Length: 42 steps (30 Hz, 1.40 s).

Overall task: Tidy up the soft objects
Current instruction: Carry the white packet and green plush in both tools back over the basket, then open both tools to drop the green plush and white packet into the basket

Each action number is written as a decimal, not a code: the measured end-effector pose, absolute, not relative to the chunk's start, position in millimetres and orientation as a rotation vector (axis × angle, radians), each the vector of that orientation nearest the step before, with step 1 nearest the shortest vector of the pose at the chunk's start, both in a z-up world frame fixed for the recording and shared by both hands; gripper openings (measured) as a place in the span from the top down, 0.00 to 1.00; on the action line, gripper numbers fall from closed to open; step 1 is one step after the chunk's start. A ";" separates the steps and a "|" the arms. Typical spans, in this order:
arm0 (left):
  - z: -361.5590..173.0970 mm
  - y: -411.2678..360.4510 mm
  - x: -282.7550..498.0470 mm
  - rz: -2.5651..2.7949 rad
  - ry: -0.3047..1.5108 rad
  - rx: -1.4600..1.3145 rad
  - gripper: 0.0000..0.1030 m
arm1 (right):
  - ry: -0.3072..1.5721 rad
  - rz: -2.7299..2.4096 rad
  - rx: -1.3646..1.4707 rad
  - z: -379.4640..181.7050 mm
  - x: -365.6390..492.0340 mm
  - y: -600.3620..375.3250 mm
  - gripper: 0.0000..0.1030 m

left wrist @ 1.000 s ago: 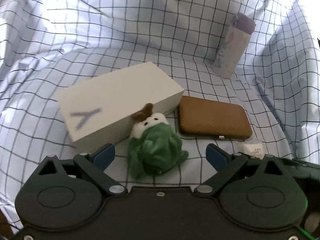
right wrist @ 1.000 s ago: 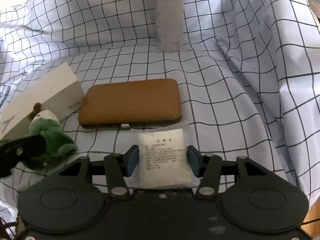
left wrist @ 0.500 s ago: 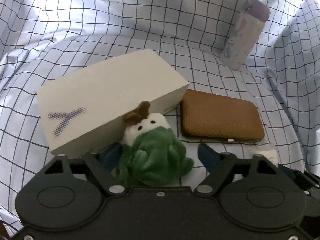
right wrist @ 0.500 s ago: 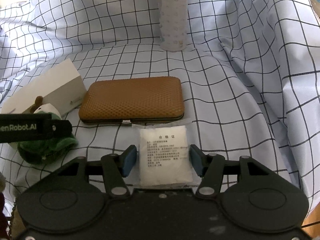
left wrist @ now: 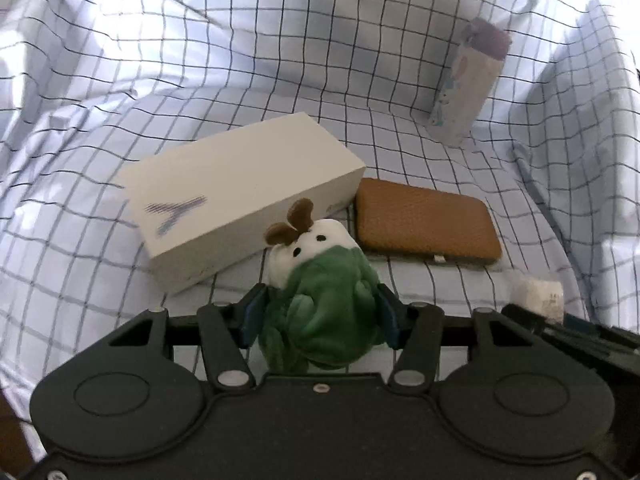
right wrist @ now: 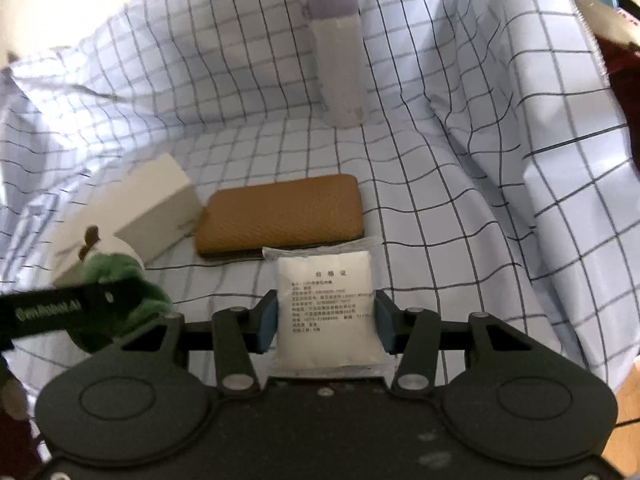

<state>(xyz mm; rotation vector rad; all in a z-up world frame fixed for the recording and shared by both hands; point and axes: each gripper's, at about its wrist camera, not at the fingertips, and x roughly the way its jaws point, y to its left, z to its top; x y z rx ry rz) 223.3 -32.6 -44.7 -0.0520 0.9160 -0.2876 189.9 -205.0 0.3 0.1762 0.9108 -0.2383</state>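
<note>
Fuzzy plush toy [left wrist: 324,312], glossy plastic-wrapped white pouch [right wrist: 326,312], textured brown case [left wrist: 426,226], matt cardboard box [left wrist: 240,196], wrinkled checked cloth [left wrist: 200,64]

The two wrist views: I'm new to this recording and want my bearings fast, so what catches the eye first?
The green plush toy with a white face and brown antlers stands out, squeezed in the closing left gripper in front of the white rectangular box. On the right, the right gripper is shut on a white padded packet with printed text, just in front of the flat brown textured case on the blue checked cloth.
</note>
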 end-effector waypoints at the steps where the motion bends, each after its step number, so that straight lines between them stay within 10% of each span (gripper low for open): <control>1: -41.9 -31.3 214.4 -0.279 0.912 -0.040 0.48 | 0.901 -0.230 0.182 4.9 183.7 -202.5 0.53; 42: -44.0 1.0 47.5 -0.181 0.874 0.003 0.47 | 0.873 -0.220 0.246 28.0 9.8 -145.6 0.53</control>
